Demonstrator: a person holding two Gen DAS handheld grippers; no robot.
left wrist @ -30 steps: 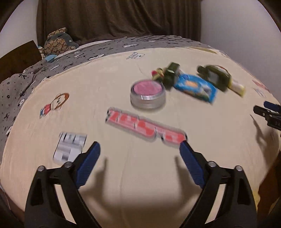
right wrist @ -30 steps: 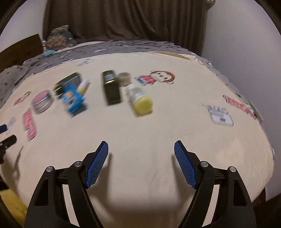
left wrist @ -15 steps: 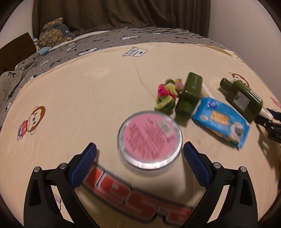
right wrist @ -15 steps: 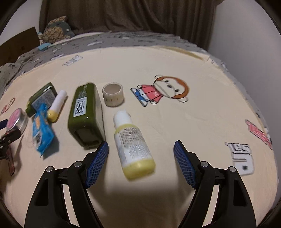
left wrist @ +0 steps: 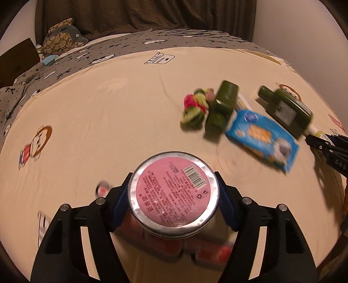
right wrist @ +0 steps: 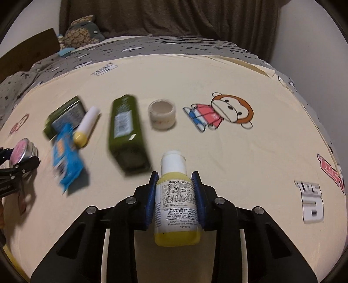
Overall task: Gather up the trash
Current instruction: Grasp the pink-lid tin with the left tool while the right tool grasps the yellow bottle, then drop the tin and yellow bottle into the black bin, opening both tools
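My left gripper (left wrist: 174, 196) is shut on a round silver tin with a pink label (left wrist: 174, 192); the tin also shows at the left edge of the right wrist view (right wrist: 21, 150). My right gripper (right wrist: 175, 196) is shut on a small yellow bottle with a white cap (right wrist: 175, 196). On the cream bedsheet (right wrist: 239, 163) lie a blue snack packet (left wrist: 261, 136), two dark green bottles (left wrist: 224, 104) (left wrist: 287, 108), a white and yellow tube (right wrist: 86, 126), a small white jar (right wrist: 162, 113) and a red-green knitted bundle (left wrist: 194, 107).
A grey patterned blanket (left wrist: 130, 43) and a plush toy (left wrist: 61, 37) lie at the far side of the bed. A dark curtain (right wrist: 169, 17) hangs behind. A wall stands close on the right. Cartoon prints mark the sheet.
Both grippers moved forward and closed: the left took hold of the pink tin, the right took hold of the yellow bottle. Both were open half a second ago.
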